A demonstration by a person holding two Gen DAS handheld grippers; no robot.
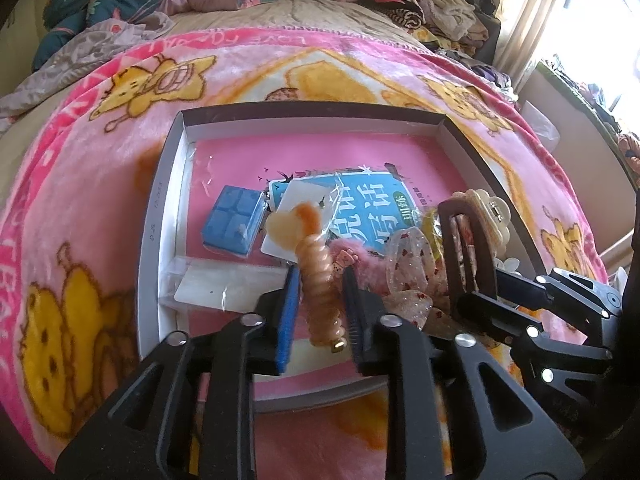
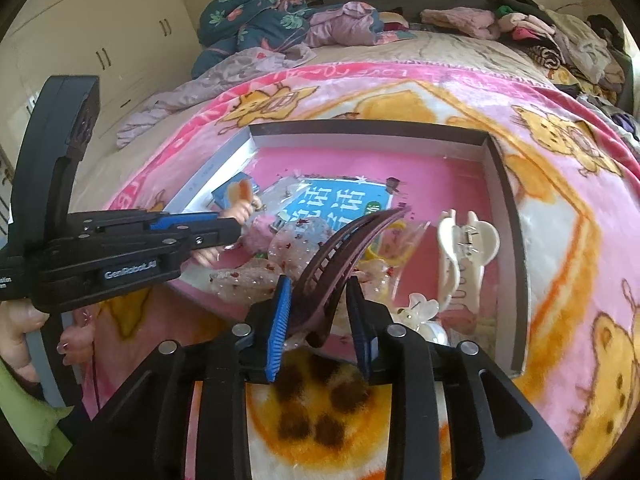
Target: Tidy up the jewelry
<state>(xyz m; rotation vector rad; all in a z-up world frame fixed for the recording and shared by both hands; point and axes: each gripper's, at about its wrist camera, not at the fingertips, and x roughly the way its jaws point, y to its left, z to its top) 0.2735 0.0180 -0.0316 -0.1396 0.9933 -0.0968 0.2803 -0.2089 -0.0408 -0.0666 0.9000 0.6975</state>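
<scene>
A shallow box (image 1: 160, 216) with a pink floor lies on the bed and holds hair accessories. My left gripper (image 1: 320, 276) is shut on an orange spiral hair tie (image 1: 324, 280) with a heart charm, held above the box's near left part. My right gripper (image 2: 318, 292) is shut on a dark brown curved hair clip (image 2: 336, 252), which also shows in the left wrist view (image 1: 468, 248). A cream claw clip (image 2: 464, 252) lies at the box's right side. A sequined bow (image 1: 412, 276) and a pink fluffy tie (image 1: 360, 252) lie between the grippers.
A blue block case (image 1: 234, 220), a blue printed card (image 1: 372, 208) and a clear packet (image 1: 228, 284) lie in the box. A white flower clip (image 2: 420, 312) sits near the claw clip. The pink cartoon blanket (image 2: 560, 240) surrounds the box. Piled clothes (image 2: 540, 28) lie at the bed's far side.
</scene>
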